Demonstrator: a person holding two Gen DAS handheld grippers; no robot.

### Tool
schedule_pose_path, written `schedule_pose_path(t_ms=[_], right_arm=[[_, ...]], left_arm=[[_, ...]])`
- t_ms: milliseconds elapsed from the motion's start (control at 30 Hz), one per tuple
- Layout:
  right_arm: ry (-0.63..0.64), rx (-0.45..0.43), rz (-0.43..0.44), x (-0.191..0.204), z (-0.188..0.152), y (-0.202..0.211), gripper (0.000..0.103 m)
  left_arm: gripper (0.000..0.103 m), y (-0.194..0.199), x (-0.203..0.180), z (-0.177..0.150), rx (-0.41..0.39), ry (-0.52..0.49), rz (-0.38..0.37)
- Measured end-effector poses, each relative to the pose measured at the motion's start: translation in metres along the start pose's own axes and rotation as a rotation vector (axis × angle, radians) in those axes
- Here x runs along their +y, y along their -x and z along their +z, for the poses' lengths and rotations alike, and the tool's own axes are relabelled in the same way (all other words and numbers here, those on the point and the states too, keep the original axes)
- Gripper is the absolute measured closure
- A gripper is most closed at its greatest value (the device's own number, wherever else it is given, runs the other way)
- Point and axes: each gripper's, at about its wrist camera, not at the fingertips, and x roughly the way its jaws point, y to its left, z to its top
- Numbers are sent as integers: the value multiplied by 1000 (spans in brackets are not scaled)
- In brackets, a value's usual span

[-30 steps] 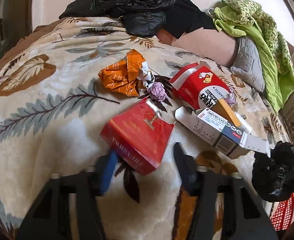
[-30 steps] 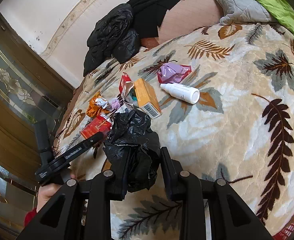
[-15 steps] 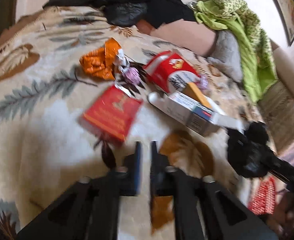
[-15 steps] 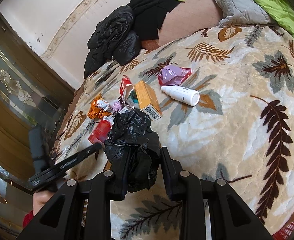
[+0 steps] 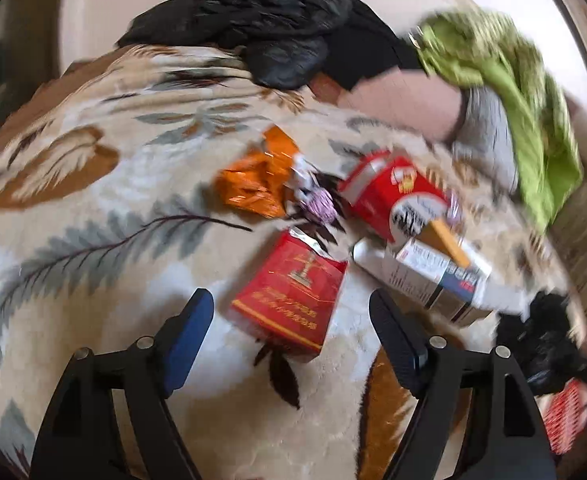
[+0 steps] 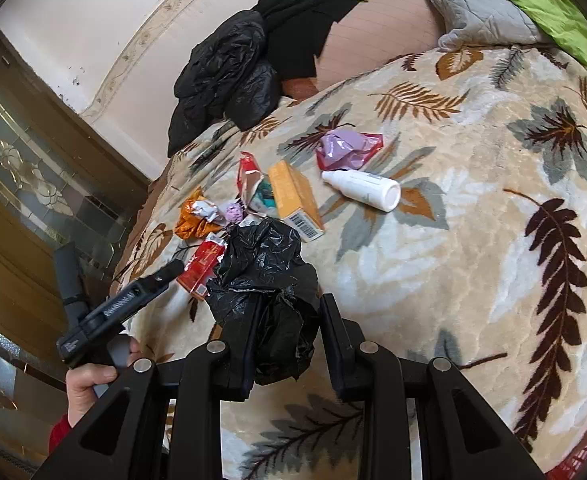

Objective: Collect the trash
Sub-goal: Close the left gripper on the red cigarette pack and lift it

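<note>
My left gripper (image 5: 293,316) hovers over the leaf-patterned blanket (image 5: 93,240) with its jaws opening wide. The near end of a flat red box (image 5: 293,292) lies between the fingertips, and neither pad touches it. Beyond it lie an orange wrapper (image 5: 253,184), a small purple wrapper ball (image 5: 321,206), a red-and-white box (image 5: 393,196) and a white-and-orange carton (image 5: 437,272). My right gripper (image 6: 289,332) is shut on a crumpled black trash bag (image 6: 269,272). In the right wrist view, a white bottle (image 6: 361,188) and a purple-red wrapper (image 6: 345,148) lie further back.
A black jacket (image 5: 261,20) is heaped at the head of the bed, beside a green cloth (image 5: 513,80) and a grey pillow (image 6: 473,12). A wooden door with patterned glass (image 6: 21,184) stands to the left. A hand (image 6: 89,380) holds the left gripper's grip.
The left gripper drew back from the red box and shut empty, then came forward and opened wide around the box's near end. The right gripper and its bag stayed still.
</note>
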Motion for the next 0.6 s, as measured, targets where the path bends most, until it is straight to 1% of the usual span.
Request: schedule_pose_path(t_ms=[67, 100, 133, 200, 233, 267, 333, 467, 533, 600], right_arm=[[-9, 0, -3, -4, 1, 0, 72], [-16, 0, -3, -6, 2, 1, 72], [-21, 1, -1, -7, 2, 1, 72], [-27, 3, 3, -8, 2, 1, 72], [-27, 3, 5, -7, 2, 1, 72], [-23, 2, 7, -6, 2, 1, 72], [-18, -3, 11, -5, 2, 3, 72], [-25, -20, 26, -3, 1, 8, 72], [-22, -40, 35, -1, 0, 13, 72], [-13, -68, 38, 3, 0, 20, 72]], left_arm=[[24, -11, -11, -1, 14, -81, 72], [24, -17, -13, -1, 22, -101, 91], [24, -22, -14, -1, 33, -110, 103], [25, -30, -11, 0, 47, -95, 118], [37, -31, -9, 0, 49, -83, 113], [39, -32, -7, 1, 50, -66, 106], [40, -30, -6, 0, 41, -52, 100], [41, -13, -18, -7, 2, -70, 98], [41, 1, -25, -11, -26, -70, 71], [41, 20, -33, -18, -62, -65, 22]])
